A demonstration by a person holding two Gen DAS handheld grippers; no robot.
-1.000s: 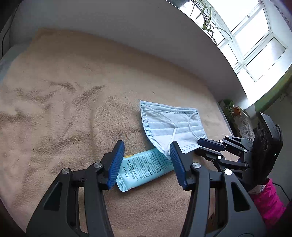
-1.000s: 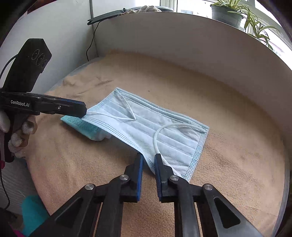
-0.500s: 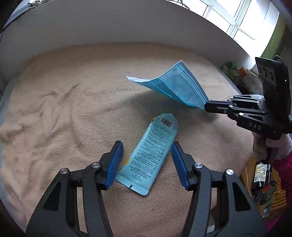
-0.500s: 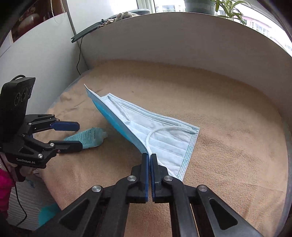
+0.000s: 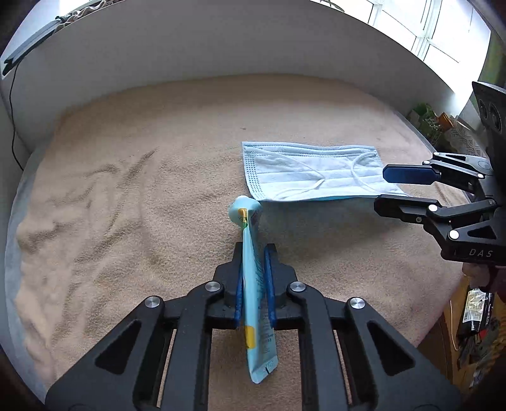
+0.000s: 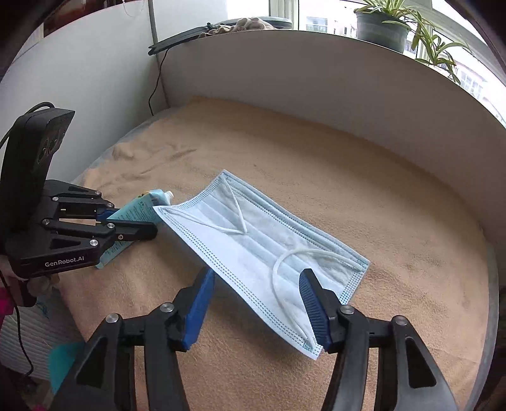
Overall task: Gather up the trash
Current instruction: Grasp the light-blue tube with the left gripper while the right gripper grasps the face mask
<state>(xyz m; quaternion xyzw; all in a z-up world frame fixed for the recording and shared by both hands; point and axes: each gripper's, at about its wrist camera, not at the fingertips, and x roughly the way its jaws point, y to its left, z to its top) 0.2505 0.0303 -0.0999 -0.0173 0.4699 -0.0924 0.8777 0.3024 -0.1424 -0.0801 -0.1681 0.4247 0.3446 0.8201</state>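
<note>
The left gripper (image 5: 254,278) pinches the light-blue tube (image 5: 253,284), while the right gripper (image 6: 256,303), jaws opening, straddles the face mask (image 6: 262,240) lying loose on the tan-towelled tabletop (image 5: 126,196), so neither is binned yet.

Bright daylight from blown-out windows (image 5: 420,28), soft shadows, sharp focus, fisheye-curved dark corners

A lived-in home corner by a window: a tan fleece blanket (image 5: 158,196) covers a table fenced by white boards (image 6: 316,82), potted spider plants (image 6: 385,28) stand on the far sill, and household clutter (image 5: 474,316) crowds the right.
</note>
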